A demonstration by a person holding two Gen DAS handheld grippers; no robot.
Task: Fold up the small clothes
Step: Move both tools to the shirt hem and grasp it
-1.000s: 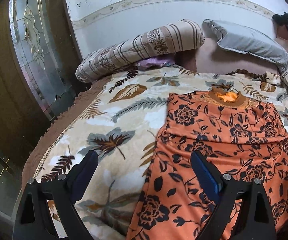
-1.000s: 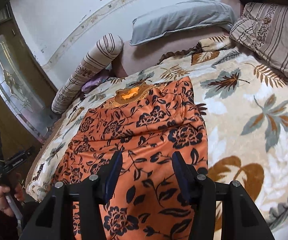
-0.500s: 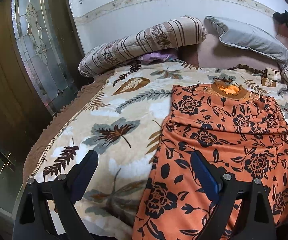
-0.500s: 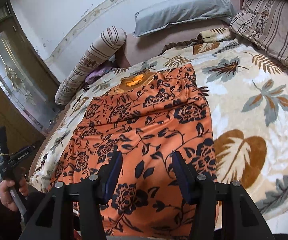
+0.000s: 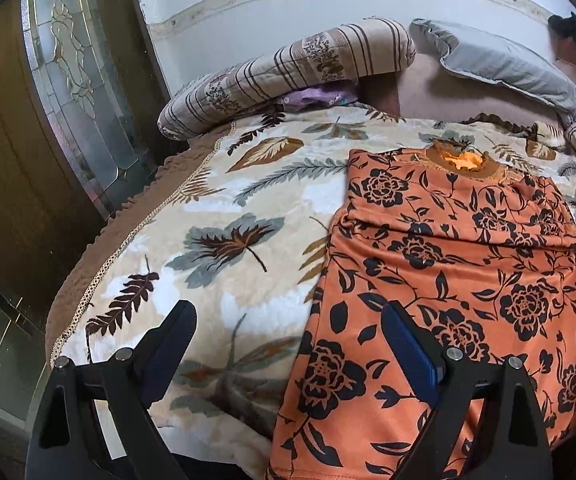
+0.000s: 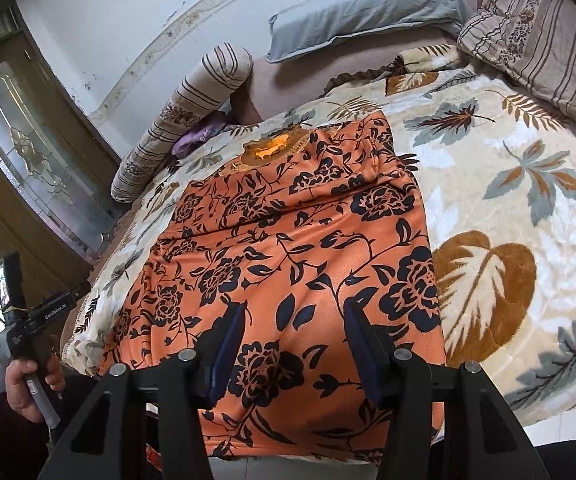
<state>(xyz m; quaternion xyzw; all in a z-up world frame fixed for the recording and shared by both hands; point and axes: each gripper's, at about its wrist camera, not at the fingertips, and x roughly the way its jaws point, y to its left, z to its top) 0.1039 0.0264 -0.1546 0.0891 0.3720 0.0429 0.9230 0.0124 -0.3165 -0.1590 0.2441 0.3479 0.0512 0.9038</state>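
An orange garment with black flowers [image 5: 459,276] lies flat on the bed, neck hole at the far end, its sides folded in to a long strip; it also shows in the right wrist view [image 6: 299,248]. Its near hem hangs over the bed's front edge. My left gripper [image 5: 288,332] is open and empty, raised over the garment's left edge near the hem. My right gripper [image 6: 293,328] is open and empty above the garment's near part. The left gripper also shows at the far left of the right wrist view [image 6: 28,316], held in a hand.
A leaf-print blanket [image 5: 224,248] covers the bed. A striped bolster [image 5: 288,76] and a grey pillow [image 5: 495,64] lie at the head by the wall. Another striped pillow [image 6: 547,48] sits at the right. A glass-panelled door [image 5: 76,92] stands left of the bed.
Both grippers have drawn back toward the near edge of the bed, so more of the garment and its hem shows. The garment has not moved. Both grippers stay open.
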